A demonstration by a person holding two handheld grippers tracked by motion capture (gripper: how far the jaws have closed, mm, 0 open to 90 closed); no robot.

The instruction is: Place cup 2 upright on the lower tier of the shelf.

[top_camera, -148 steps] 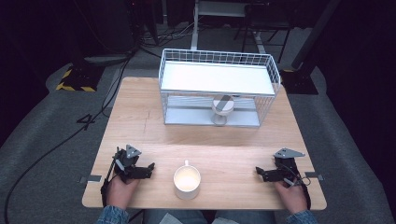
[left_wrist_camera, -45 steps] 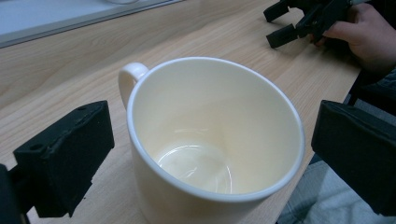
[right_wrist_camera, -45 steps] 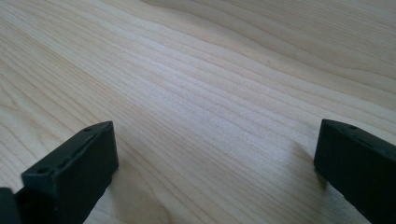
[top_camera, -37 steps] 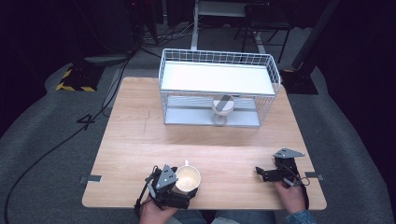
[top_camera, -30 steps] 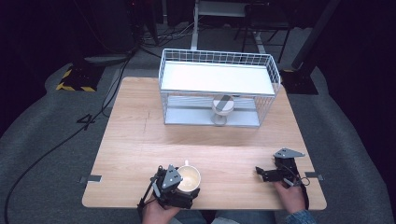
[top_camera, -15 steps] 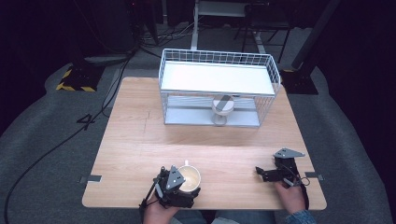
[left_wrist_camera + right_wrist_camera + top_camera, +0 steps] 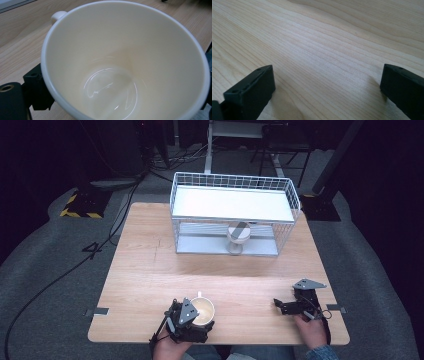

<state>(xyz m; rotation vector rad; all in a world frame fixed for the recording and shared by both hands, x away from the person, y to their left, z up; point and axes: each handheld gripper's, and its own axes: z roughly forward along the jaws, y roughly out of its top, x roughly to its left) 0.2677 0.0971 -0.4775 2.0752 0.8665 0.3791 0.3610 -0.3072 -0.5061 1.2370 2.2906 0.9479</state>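
Note:
A cream mug point(image 7: 203, 310) stands near the wooden table's point(image 7: 150, 265) front edge, its handle pointing away from me. My left gripper point(image 7: 199, 316) is open wide with a jaw on either side of the mug. In the left gripper view the mug point(image 7: 125, 57) is empty, its handle at upper left, and a black jaw lies against its outer wall at lower left. My right gripper point(image 7: 279, 306) rests at the front right, open, with bare wood between its fingers point(image 7: 249, 90).
A white wire rack point(image 7: 235, 202) with a flat upper shelf stands at the back middle of the table. A small grey-and-white cup point(image 7: 238, 234) sits on its lower level. Dark floor and cables surround the table.
My left gripper has moved from the front left over to the mug and has closed in around it during the last second. The mug and the right gripper have stayed put.

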